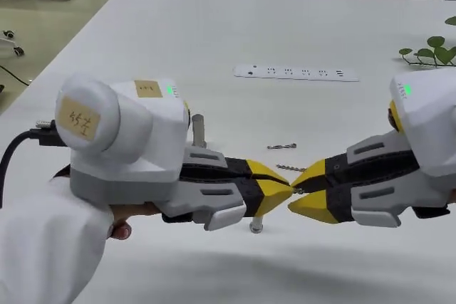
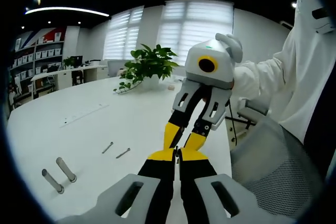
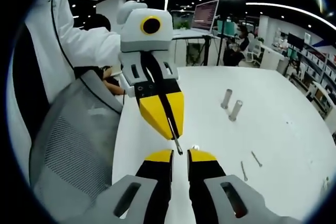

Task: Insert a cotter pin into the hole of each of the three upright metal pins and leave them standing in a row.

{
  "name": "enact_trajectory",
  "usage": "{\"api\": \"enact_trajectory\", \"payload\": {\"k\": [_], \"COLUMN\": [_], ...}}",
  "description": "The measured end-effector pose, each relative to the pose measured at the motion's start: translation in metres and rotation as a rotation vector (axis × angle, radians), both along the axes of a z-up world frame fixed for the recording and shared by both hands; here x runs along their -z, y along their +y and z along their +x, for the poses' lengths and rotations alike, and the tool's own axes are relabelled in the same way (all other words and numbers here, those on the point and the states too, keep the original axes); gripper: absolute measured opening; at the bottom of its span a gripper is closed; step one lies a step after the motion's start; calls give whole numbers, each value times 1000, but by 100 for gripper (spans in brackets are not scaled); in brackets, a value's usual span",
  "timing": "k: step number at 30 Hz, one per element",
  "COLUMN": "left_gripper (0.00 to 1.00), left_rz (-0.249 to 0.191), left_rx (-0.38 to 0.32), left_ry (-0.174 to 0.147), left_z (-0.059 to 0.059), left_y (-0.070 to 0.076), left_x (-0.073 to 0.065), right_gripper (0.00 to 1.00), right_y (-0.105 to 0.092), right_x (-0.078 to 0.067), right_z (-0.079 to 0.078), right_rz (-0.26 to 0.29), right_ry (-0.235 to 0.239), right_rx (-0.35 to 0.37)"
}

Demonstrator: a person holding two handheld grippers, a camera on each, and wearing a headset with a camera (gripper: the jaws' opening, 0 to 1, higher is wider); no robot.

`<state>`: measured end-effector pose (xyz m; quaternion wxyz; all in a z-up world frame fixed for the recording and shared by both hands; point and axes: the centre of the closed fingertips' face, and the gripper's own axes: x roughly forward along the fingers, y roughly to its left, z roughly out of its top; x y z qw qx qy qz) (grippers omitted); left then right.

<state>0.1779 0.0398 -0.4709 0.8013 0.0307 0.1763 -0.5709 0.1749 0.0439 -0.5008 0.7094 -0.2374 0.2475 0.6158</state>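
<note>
My left gripper (image 1: pixel 285 190) is shut on a thin cotter pin (image 3: pixel 176 142) that sticks out of its yellow tips. My right gripper (image 1: pixel 299 194) faces it tip to tip, jaws a little apart, with the cotter pin's end reaching into the gap (image 3: pixel 180 153). Two upright metal pins (image 3: pixel 226 98) (image 3: pixel 235 110) stand side by side on the white table. One of them (image 1: pixel 198 129) shows behind the left gripper. Another metal pin (image 1: pixel 256 227) shows just below the meeting tips. Two loose cotter pins (image 1: pixel 281 147) (image 1: pixel 291 168) lie on the table beyond the tips.
A white power strip (image 1: pixel 296 72) lies further back on the white table (image 1: pixel 214 40). A potted plant (image 1: pixel 433 49) sits at the right edge. A grey mesh chair (image 3: pixel 73 145) and the person's white sleeve (image 1: pixel 43 247) are near the table's front edge.
</note>
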Motion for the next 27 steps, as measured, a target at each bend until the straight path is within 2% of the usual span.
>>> {"api": "enact_trajectory", "payload": {"k": [2,6,16,21,25,27], "left_gripper": [0,0,0,0,0,0], "left_rz": [13,8,72,81,72,65], "left_rx": [17,28,101,135,129,119], "left_ry": [-9,-3,-7,-13,1,36], "left_z": [-2,-4,-14,-19,-19,-20], "left_y": [0,-1,2,0,0,1], "left_x": [1,1,11,14,15,16], "right_gripper": [3,0,0,0,0,0], "right_y": [0,1,1,0,-1,0], "right_x": [1,1,3,7,6,6], "right_z": [-2,-3,-14,-21,-21,-19], "right_rz": [0,-3,-27,-44,-42,-39], "right_ry": [5,5,22,71,98,99], "right_rx": [-12,-21,-74,-91,-61,-59]}}
